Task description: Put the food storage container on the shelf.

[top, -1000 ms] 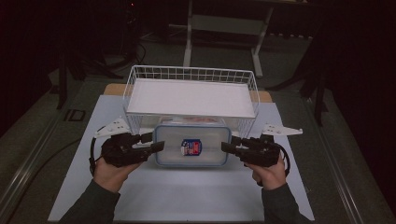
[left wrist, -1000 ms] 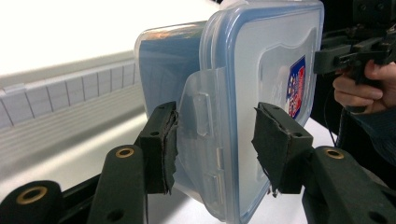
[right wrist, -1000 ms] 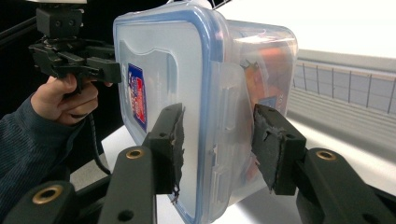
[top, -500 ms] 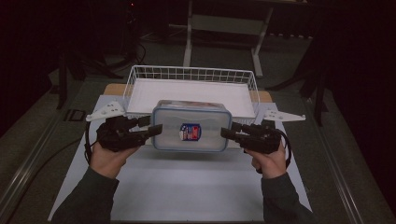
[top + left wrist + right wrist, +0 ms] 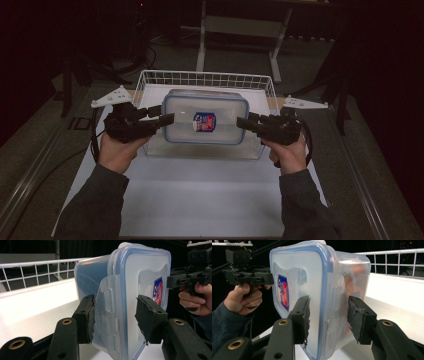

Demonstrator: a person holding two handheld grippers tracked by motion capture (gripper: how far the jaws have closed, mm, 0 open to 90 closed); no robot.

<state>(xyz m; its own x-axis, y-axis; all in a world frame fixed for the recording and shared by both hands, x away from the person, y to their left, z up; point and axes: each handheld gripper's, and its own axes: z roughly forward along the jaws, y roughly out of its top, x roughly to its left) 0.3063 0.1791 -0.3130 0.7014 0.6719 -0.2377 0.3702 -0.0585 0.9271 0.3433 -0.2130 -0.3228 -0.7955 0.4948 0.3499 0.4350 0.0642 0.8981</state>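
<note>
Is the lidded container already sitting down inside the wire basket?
No: the container hangs above the wire basket, clamped between the left gripper and right gripper.

I see left gripper (image 5: 167, 119) and right gripper (image 5: 243, 123) clamping lidded container (image 5: 205, 120) above wire basket (image 5: 205, 79).

A lidded plastic container (image 5: 206, 122) is held above the table (image 5: 200, 200), between two grippers. The left gripper (image 5: 167, 119) grips its left end and the right gripper (image 5: 242, 121) grips its right end. Just behind and partly under the container sits a wire basket (image 5: 207, 79), toward the far edge of the table. The person's forearms reach in from the near side, one to each side of the container.
</note>
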